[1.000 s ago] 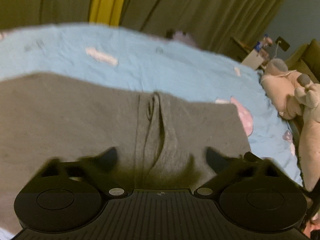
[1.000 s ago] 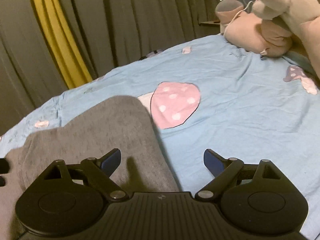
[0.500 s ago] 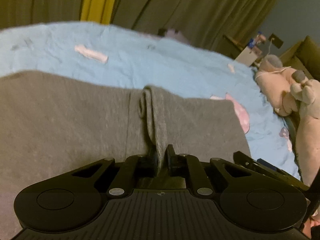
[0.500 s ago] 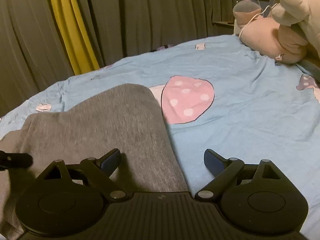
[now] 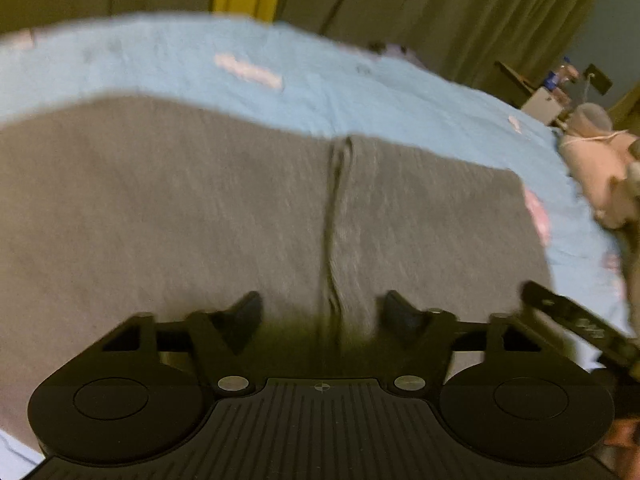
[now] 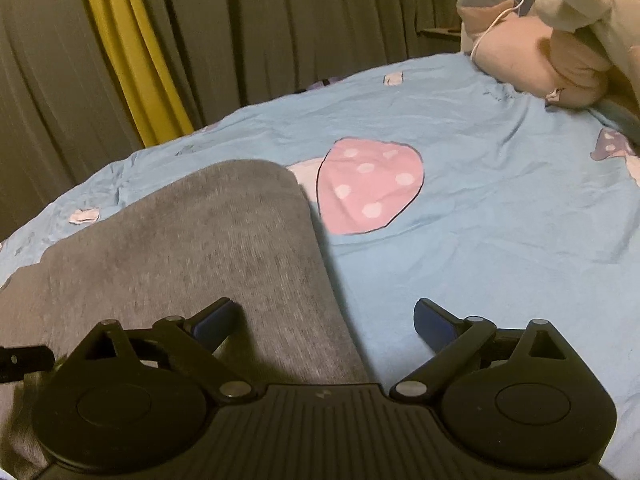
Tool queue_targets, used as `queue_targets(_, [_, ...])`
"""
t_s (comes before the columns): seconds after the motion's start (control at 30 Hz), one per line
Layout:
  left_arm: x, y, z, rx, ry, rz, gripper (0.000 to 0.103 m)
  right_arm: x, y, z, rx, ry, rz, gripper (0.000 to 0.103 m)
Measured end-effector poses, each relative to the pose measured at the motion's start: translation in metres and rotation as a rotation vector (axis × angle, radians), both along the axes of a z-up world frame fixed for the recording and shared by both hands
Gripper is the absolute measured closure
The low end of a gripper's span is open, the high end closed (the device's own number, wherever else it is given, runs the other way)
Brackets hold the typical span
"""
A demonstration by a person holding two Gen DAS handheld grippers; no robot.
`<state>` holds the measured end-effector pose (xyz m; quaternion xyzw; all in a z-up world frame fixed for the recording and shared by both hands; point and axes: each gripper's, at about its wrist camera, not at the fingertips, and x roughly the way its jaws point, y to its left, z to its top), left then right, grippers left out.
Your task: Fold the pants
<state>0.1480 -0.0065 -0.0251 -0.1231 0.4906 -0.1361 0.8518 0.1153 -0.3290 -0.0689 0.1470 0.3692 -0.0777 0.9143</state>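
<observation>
Released, pants point(image 5: 240, 208) ridge between opening left tongs point(image 5: 320, 312).

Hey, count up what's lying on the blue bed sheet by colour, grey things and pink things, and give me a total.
Grey: 1, the grey knit pants spread flat
Pink: 1, the pale pink plush toy at the far corner of the light blue bed sheet
Total: 2

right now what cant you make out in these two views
- Left wrist view: the near edge of the grey pants is hidden behind the left claw, whose jaws are opening over a crease; motion blur smears the fabric.
- Right wrist view: the right claw body covers the pants' near edge; the plush toy is cut off by the frame edge.
- Small items on the far stand are too small to identify.
</observation>
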Motion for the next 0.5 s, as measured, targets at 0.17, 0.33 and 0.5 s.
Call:
queue_targets(0.17, [0.007,0.0,-0.013,-0.061,0.058,-0.018,0.045,0.0,0.004,-0.001,-0.002,0.002,0.032,0.006])
queue_targets(0.33, [0.022,-0.003,-0.015,-0.062,0.087,-0.012,0.039,0.002,0.009,-0.003,-0.006,0.023,0.051,0.006])
queue_targets(0.5, [0.021,0.0,-0.016,-0.031,0.064,0.004,0.028,0.003,0.01,-0.005,-0.006,0.031,0.059,0.004])
